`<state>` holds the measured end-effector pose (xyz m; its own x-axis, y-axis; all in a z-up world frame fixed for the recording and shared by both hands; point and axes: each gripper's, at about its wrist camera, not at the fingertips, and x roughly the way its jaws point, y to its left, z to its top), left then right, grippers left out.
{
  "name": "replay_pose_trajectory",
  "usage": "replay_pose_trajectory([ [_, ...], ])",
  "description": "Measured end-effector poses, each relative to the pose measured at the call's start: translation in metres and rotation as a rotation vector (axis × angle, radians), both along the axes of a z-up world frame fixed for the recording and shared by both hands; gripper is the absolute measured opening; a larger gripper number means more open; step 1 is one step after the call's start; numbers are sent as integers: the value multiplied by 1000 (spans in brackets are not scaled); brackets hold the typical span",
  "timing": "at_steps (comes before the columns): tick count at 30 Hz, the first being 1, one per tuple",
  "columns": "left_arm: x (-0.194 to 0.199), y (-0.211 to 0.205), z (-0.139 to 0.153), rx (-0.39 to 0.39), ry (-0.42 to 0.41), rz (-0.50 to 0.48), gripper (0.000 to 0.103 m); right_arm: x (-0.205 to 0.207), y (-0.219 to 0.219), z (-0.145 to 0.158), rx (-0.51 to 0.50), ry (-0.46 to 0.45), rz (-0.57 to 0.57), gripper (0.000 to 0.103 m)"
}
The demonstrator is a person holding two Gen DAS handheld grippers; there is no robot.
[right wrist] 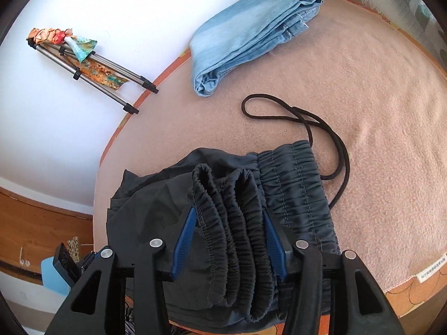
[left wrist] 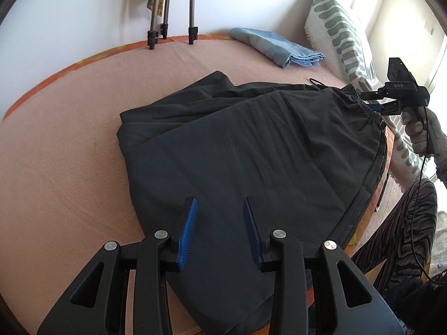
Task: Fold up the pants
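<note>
Hovering your left tongs [left wrist: 219, 206], empty and half-spread, over the pants [left wrist: 237, 139], your right tongs [right wrist: 227, 217] loosely straddle the cuffs [right wrist: 232, 223] at the bed's [left wrist: 69, 139] right edge.

Background stuff: folded light-blue jeans [right wrist: 245, 39] sit top centre in the right wrist view, lying on a pinkish blanket [right wrist: 377, 111] that covers the whole bed surface. The blanket has a small white label [right wrist: 430, 272] at its edge, lower right. Upper left there's a tripod [right wrist: 95, 67] against the white wall [right wrist: 83, 139], with some colourful patterned cloth [right wrist: 69, 39] wrapped round it. In the left wrist view, a white pillow with green blotches [left wrist: 340, 28] sits upper right.
</note>
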<state>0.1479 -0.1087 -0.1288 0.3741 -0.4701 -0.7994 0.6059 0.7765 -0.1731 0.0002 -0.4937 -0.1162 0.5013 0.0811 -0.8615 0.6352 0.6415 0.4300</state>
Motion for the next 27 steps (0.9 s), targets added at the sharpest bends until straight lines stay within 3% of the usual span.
replay_pose_trajectory([
  [3,0,0,-10,-5,13,-5,33,3,27,7,-131,72,68,55],
  [7,-1,2,-15,-15,11,6,33,16,60,-3,-307,233,156,53],
  [9,-2,4,-13,-24,1,16,33,19,65,-11,-371,303,182,31],
  [12,-4,8,-9,-36,-13,23,33,10,58,-9,-388,320,164,19],
  [16,-5,10,-11,-22,-12,17,33,-6,45,-3,-352,320,141,24],
  [18,-5,14,-11,-27,-9,30,33,-9,46,-2,-380,349,132,37],
  [19,-4,17,-11,-35,-8,43,33,-10,46,1,-396,358,126,39],
  [23,-6,28,-6,-56,-14,73,33,-1,68,26,-547,293,135,45],
  [27,-6,28,-4,-46,-17,74,33,21,90,40,-628,240,165,46],
])
